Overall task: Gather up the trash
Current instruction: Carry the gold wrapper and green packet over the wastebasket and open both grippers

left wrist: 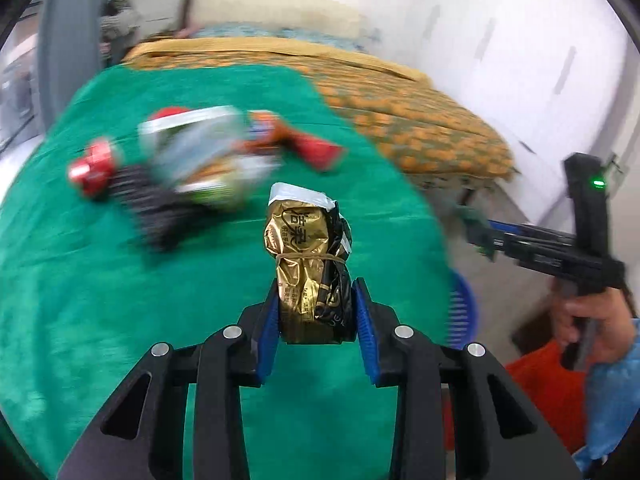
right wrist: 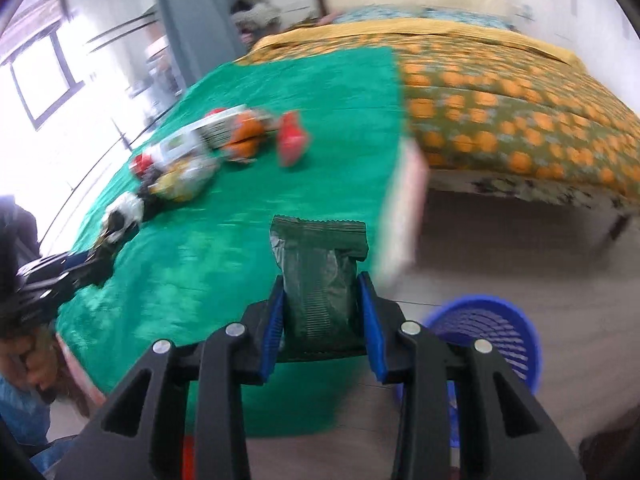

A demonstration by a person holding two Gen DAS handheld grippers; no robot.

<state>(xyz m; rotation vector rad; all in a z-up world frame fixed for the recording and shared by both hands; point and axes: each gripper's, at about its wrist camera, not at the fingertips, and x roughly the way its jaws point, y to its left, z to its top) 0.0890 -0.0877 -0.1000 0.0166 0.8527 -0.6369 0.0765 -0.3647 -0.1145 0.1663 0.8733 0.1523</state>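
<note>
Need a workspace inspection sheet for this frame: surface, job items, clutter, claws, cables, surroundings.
Surface: green cloth over the table, blurred.
Job's things: gold foil wrapper bound with a rubber band, in the left claw; dark green packet in the right claw; blue mesh basket on the floor beside the table.
Clutter: pile of wrappers and red items left on the cloth, too blurred to name singly.
Grippers: left claw shut on the gold wrapper; right claw shut on the green packet.
Cables: nothing seen.
Surroundings: bed with orange-patterned cover, window, white wall.
</note>
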